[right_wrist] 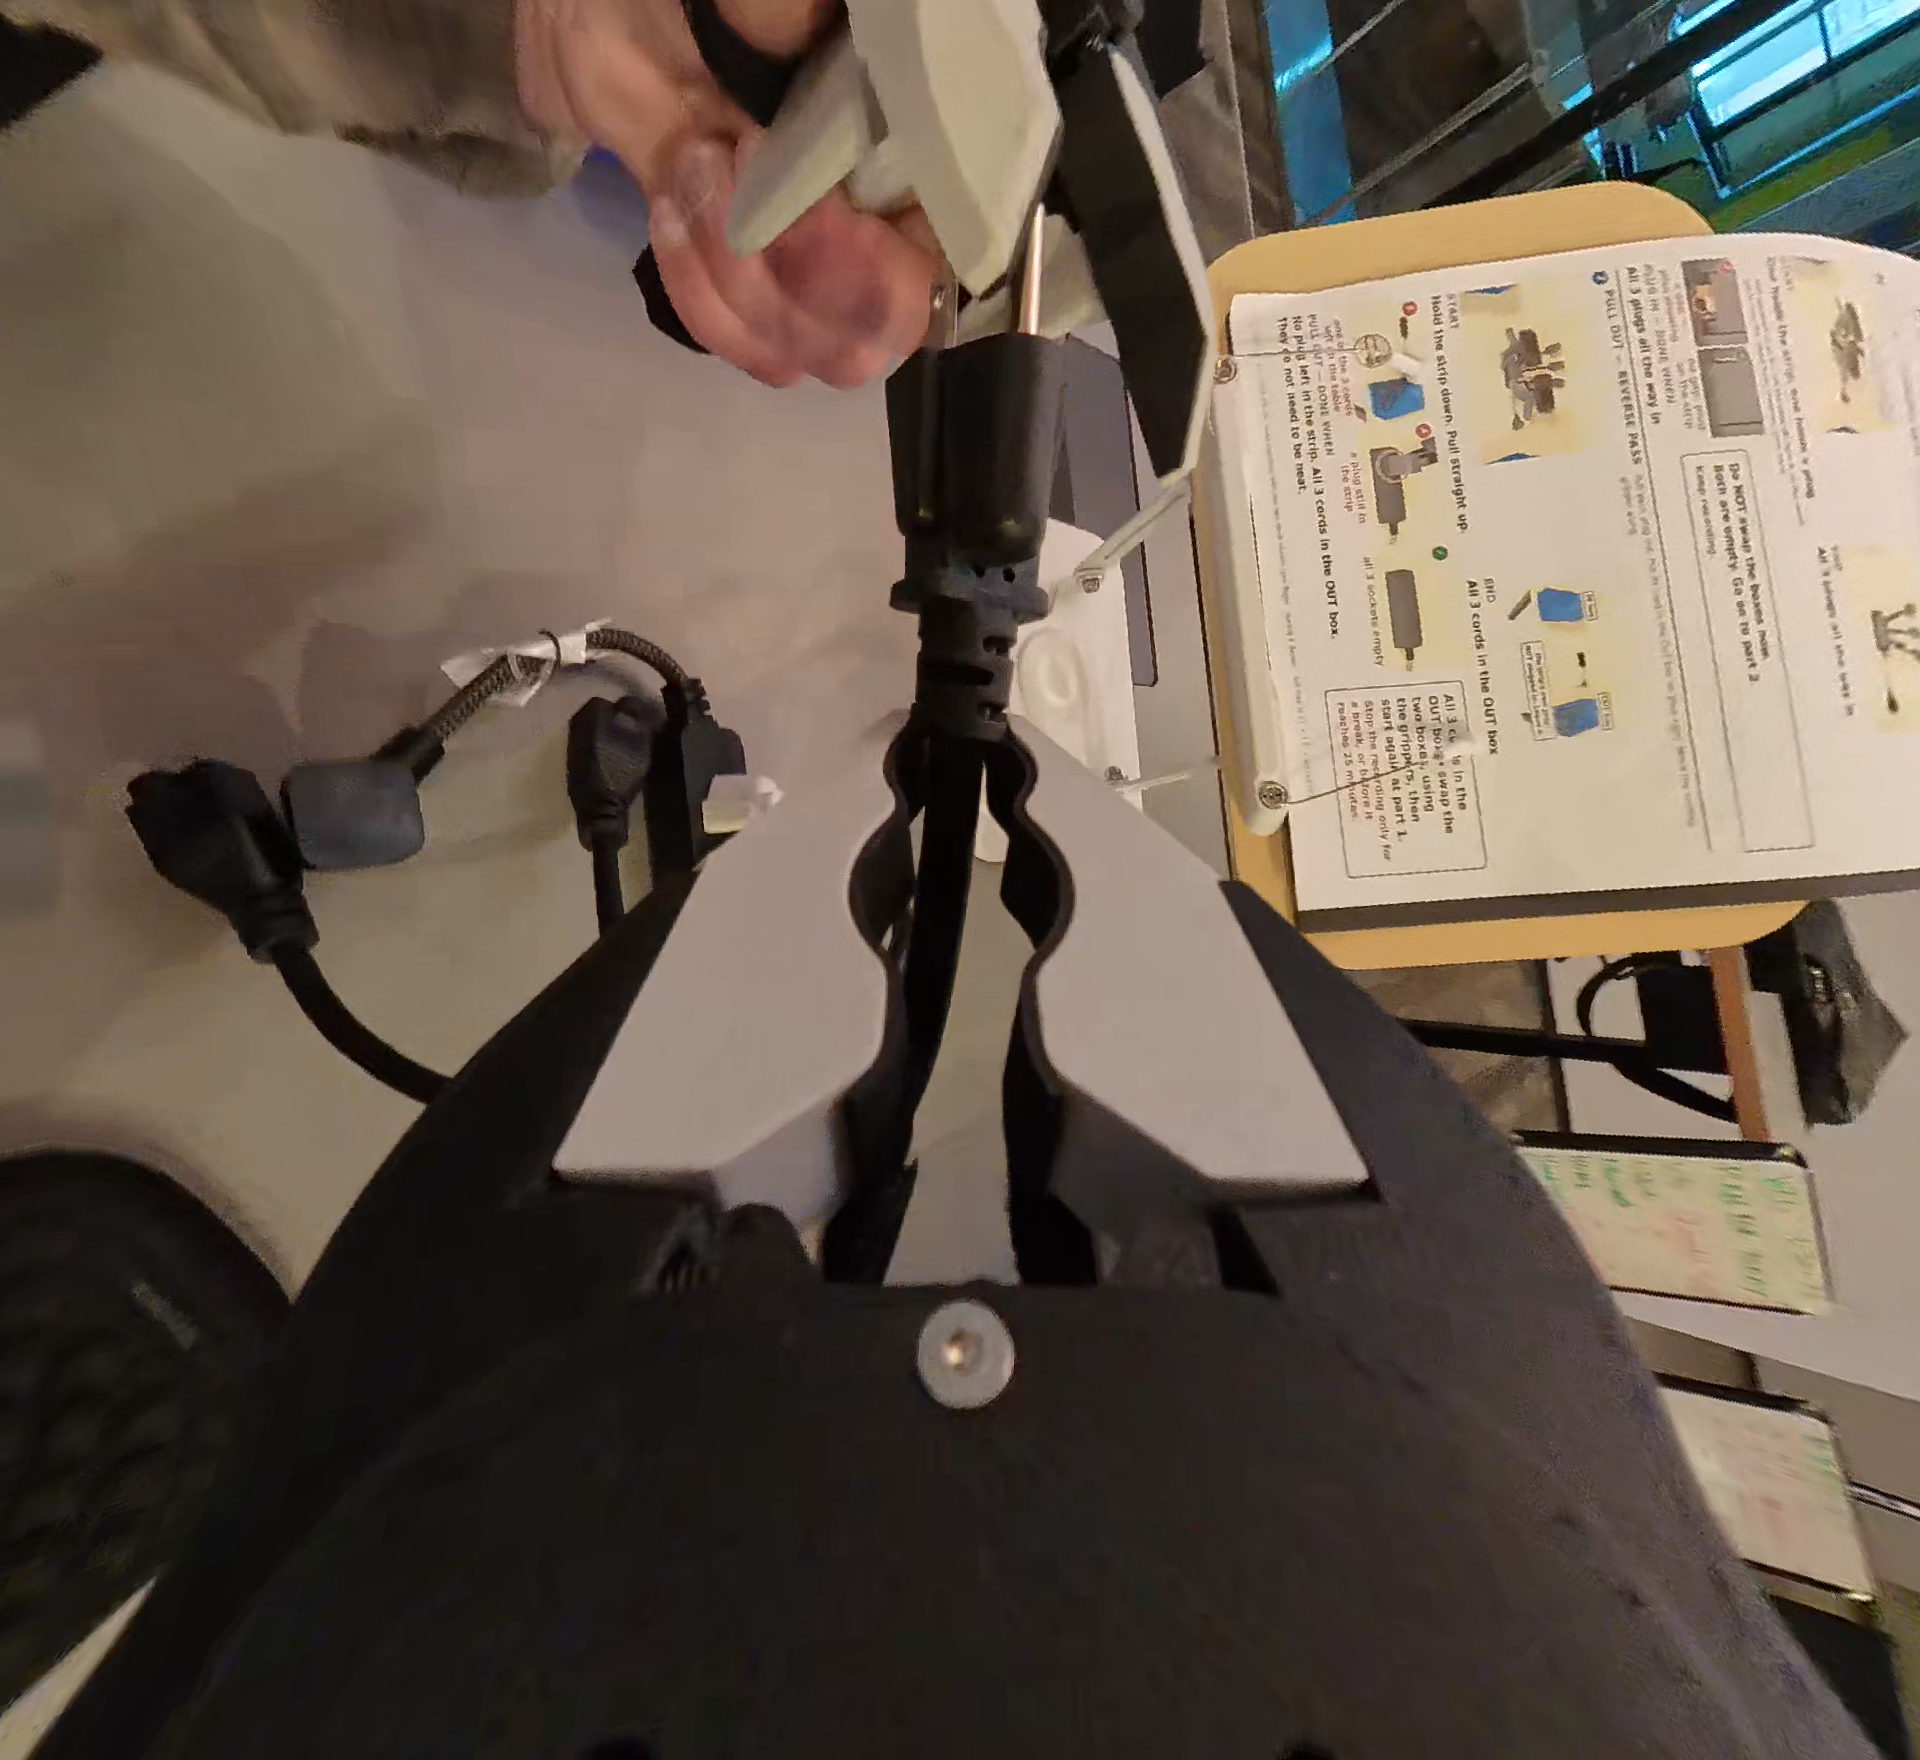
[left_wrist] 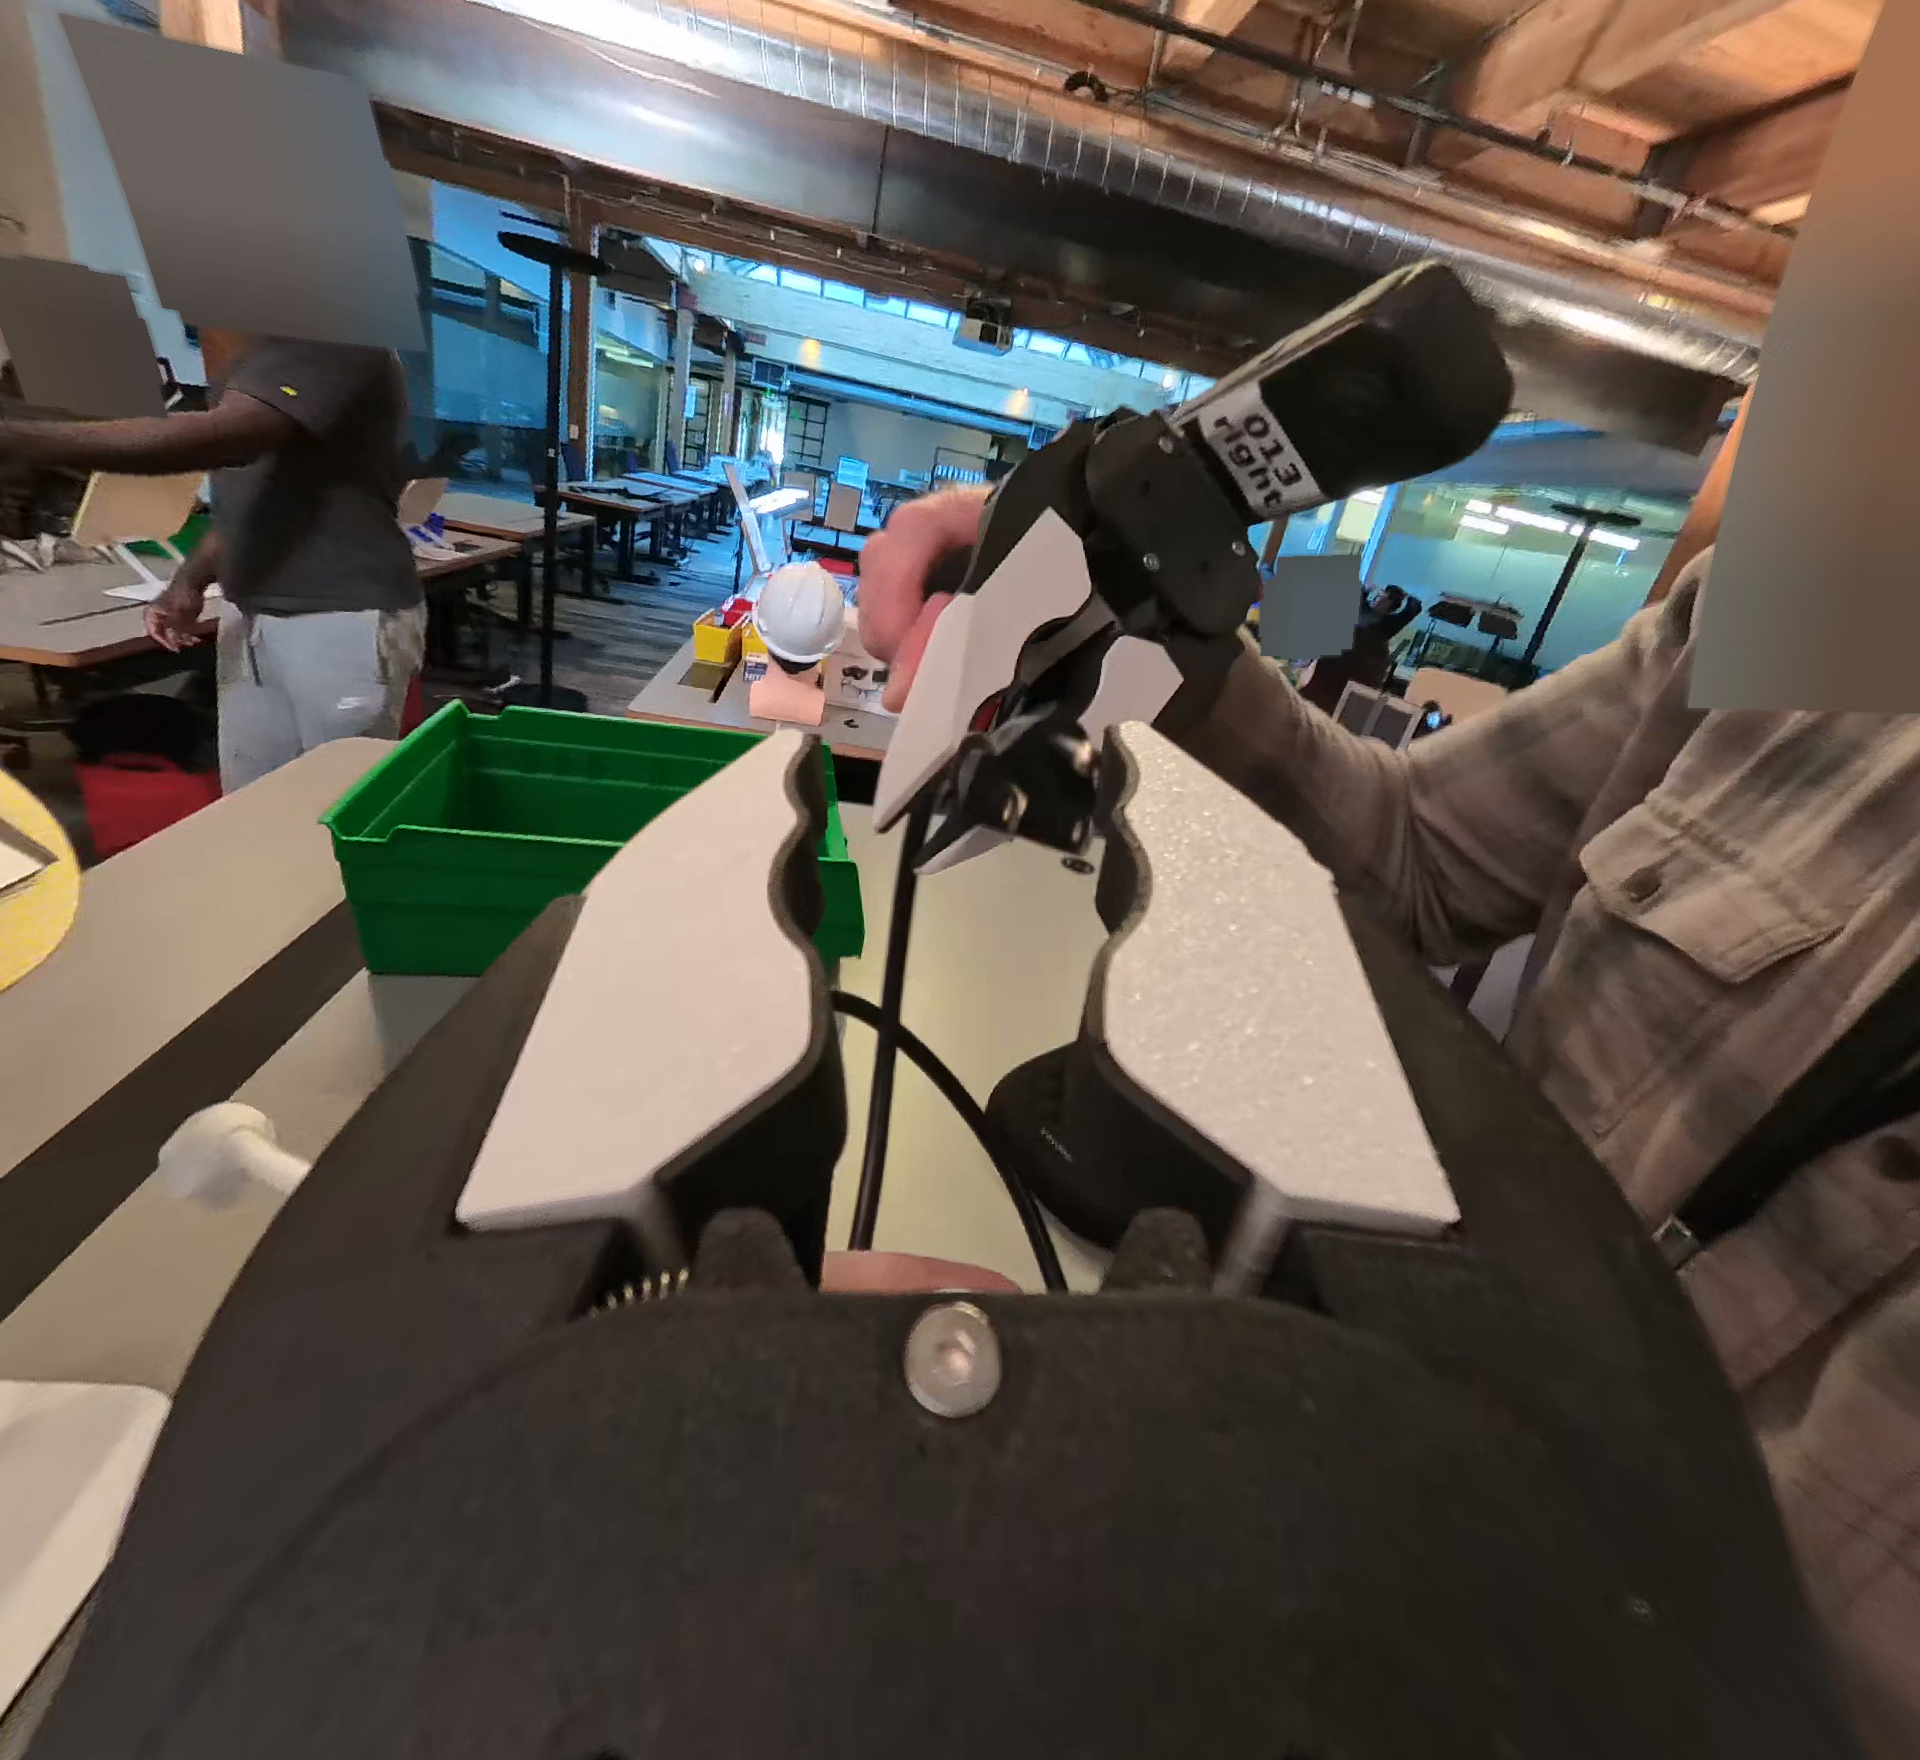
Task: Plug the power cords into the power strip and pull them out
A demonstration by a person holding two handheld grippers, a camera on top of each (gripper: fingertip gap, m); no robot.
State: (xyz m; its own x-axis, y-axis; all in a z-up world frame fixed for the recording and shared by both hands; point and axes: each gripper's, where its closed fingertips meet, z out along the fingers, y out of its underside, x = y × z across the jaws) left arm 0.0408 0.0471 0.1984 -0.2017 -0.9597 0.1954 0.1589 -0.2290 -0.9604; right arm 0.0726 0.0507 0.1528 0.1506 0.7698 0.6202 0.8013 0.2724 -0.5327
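**Grey worktop, open workshop: cord held aloft, strip below**

- Grey table (right_wrist: 260,484): power strip (right_wrist: 675,775) w/ two plugs seated.
- Green bin (left_wrist: 582,837): far side of table.
- Instruction sheet (right_wrist: 1507,567): on board, right of table.
- Right gripper (right_wrist: 951,765): clenched on power cord (right_wrist: 940,879) just behind plug (right_wrist: 971,453); prongs point away, at left unit.
- Left gripper (left_wrist: 951,837): jaws spread, holding nothing.

Risk, as judged: grip sits on flexible cord, not plug body, so plug may swivel and prongs miss slots; strip unpinned, may slide.
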